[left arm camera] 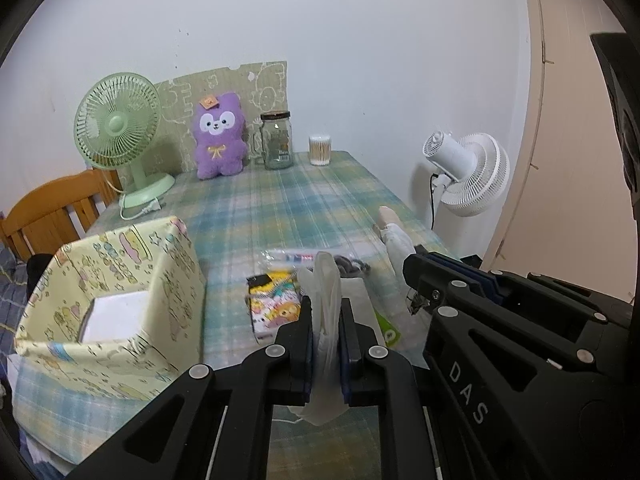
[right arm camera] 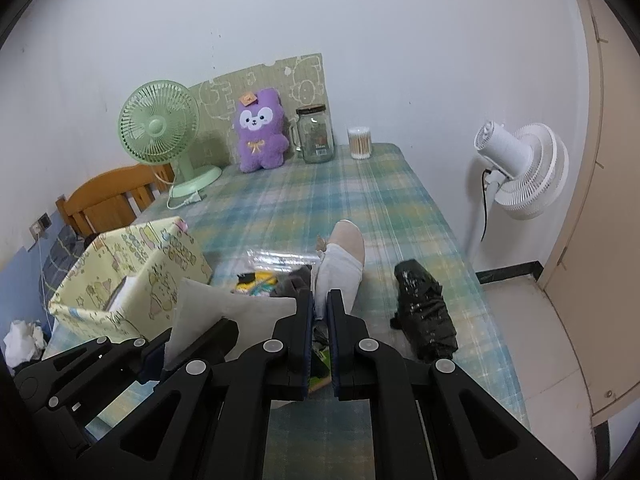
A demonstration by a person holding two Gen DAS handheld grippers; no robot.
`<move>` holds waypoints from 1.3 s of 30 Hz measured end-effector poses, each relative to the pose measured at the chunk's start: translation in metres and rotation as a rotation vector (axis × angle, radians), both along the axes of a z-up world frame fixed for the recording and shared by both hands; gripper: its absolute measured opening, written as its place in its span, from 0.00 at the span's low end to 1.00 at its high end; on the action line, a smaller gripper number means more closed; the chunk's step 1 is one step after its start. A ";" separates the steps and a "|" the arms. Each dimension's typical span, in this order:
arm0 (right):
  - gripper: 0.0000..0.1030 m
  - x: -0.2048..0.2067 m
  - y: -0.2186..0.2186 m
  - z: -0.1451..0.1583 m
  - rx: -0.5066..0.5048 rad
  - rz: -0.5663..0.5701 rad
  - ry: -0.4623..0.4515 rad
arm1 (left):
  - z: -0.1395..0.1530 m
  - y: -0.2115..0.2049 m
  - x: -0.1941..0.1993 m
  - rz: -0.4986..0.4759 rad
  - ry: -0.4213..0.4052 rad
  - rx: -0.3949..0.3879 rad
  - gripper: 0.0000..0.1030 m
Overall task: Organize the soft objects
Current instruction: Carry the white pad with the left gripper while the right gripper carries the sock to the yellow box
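My left gripper (left arm camera: 326, 322) is shut on a white plastic-wrapped soft item (left arm camera: 326, 300); in the right wrist view it shows as a flat white piece (right arm camera: 224, 308) held near the yellow patterned fabric box (left arm camera: 120, 280) (right arm camera: 140, 272). My right gripper (right arm camera: 320, 304) is shut on a white and beige sock (right arm camera: 342, 260), which also shows in the left wrist view (left arm camera: 394, 240). Packets of colourful socks (left arm camera: 274, 304) (right arm camera: 256, 280) and a dark grey fabric piece (right arm camera: 294, 282) lie on the plaid tablecloth between the grippers. A black wrapped bundle (right arm camera: 424, 312) lies to the right.
A green desk fan (left arm camera: 120, 128), a purple plush (left arm camera: 218, 136), a glass jar (left arm camera: 277, 140) and a cotton swab tub (left arm camera: 320, 150) stand along the far wall. A white floor fan (left arm camera: 468, 172) stands right of the table. A wooden chair (left arm camera: 52, 208) is at left.
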State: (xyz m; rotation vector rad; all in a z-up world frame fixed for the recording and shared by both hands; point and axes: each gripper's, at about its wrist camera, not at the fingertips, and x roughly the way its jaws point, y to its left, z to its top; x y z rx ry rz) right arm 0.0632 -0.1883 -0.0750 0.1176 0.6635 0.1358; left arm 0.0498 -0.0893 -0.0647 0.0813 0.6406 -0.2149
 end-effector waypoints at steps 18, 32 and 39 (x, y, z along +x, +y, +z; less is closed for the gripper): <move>0.10 0.006 0.021 0.042 -0.033 -0.024 -0.055 | 0.036 0.019 0.005 -0.012 -0.046 -0.025 0.07; 0.10 0.012 0.056 0.065 -0.017 0.024 -0.084 | 0.059 0.056 0.008 0.020 -0.086 -0.038 0.08; 0.10 0.016 0.078 0.074 -0.025 0.053 -0.101 | 0.067 0.074 0.010 0.043 -0.103 -0.042 0.08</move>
